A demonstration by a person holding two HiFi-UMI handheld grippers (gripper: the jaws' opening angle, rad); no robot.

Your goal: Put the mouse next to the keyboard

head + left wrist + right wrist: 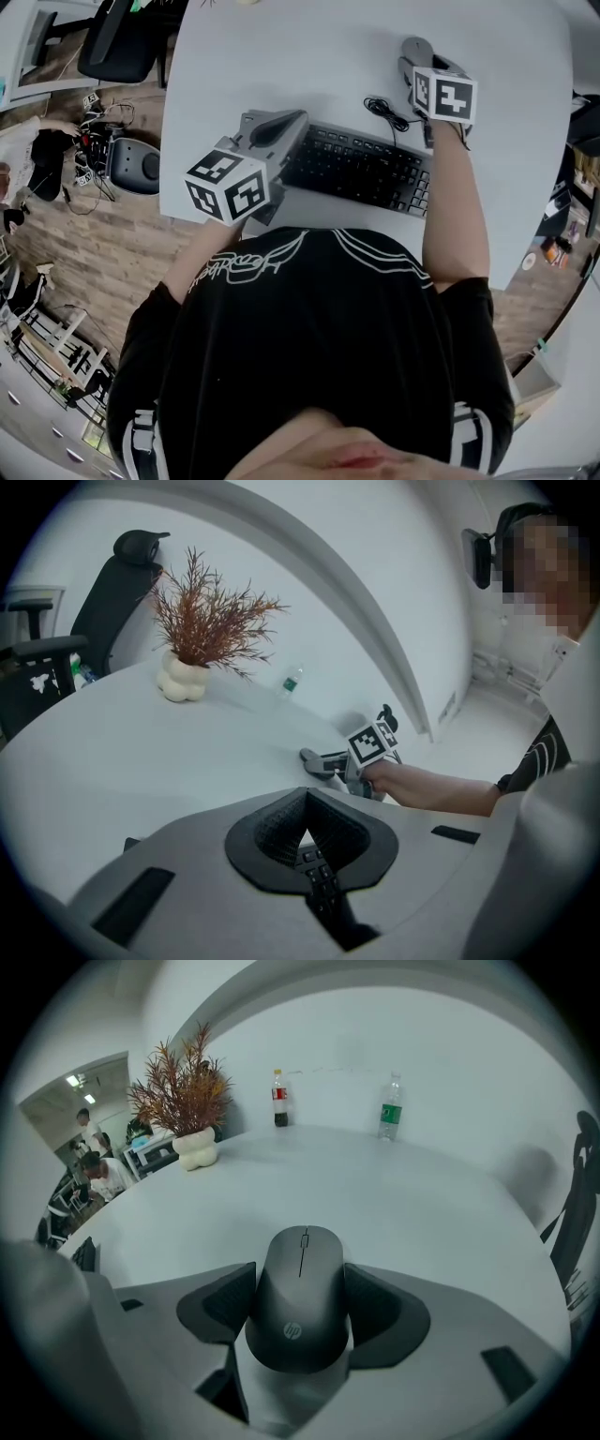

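Note:
A dark grey mouse (300,1288) sits between the two pads of my right gripper (302,1305), which is shut on its sides. In the head view the mouse (417,47) is on the white table (281,56), beyond the right end of the black keyboard (361,169) and a little apart from it. My left gripper (277,127) hovers over the keyboard's left end. Its pads (281,832) meet with nothing between them, and keyboard keys (314,869) show below. The right gripper (323,761) also shows in the left gripper view.
A black cable (384,111) curls behind the keyboard near the mouse. A potted plant (187,1101) and two bottles (279,1099) (390,1108) stand at the table's far side. An office chair (122,37) stands off the left edge.

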